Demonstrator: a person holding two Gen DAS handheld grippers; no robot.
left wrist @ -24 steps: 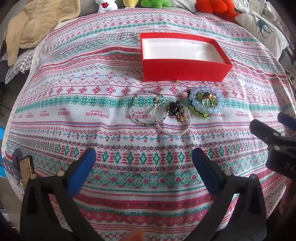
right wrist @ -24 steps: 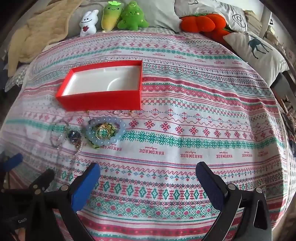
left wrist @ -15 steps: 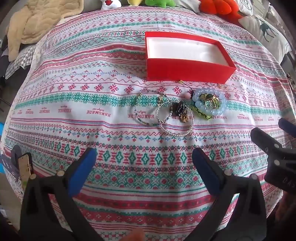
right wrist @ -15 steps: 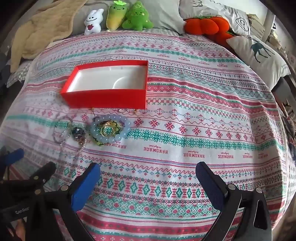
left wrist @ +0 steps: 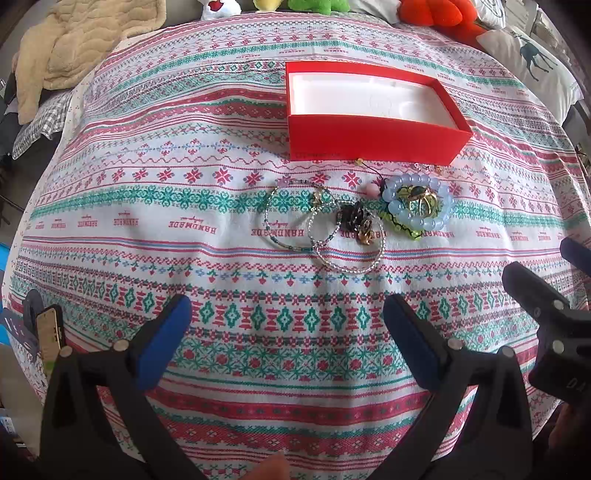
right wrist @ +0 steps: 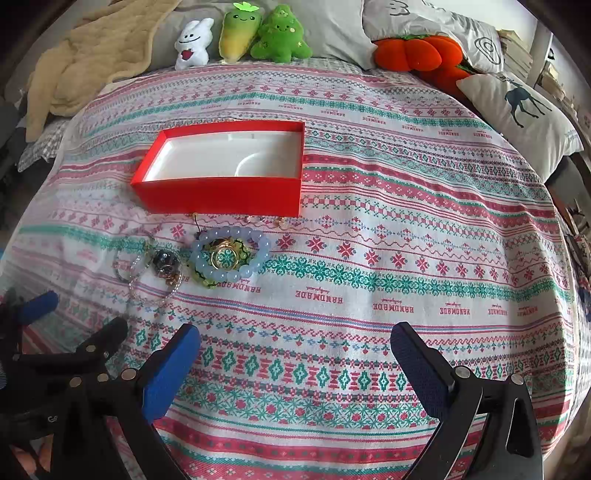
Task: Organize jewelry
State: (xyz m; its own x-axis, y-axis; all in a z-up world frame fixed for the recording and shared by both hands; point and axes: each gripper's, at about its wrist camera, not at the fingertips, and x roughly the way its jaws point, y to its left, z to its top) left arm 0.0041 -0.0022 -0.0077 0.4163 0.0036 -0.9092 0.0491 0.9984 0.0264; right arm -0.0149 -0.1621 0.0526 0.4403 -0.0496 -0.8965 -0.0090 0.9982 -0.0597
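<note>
A red box with an empty white inside stands on the patterned cloth; it also shows in the right wrist view. Just in front of it lies a jewelry pile: a pale blue bead bracelet around gold and green pieces, dark charms, and thin beaded bracelets. My left gripper is open and empty, hovering nearer than the pile. My right gripper is open and empty, to the right of the pile.
Plush toys, an orange plush and pillows line the far edge of the bed. A beige blanket lies at the far left. A phone sits at the left edge.
Both grippers have drawn back and tilted a little, so the box and the jewelry pile sit lower in both views. Nothing was picked up; both stay open.
</note>
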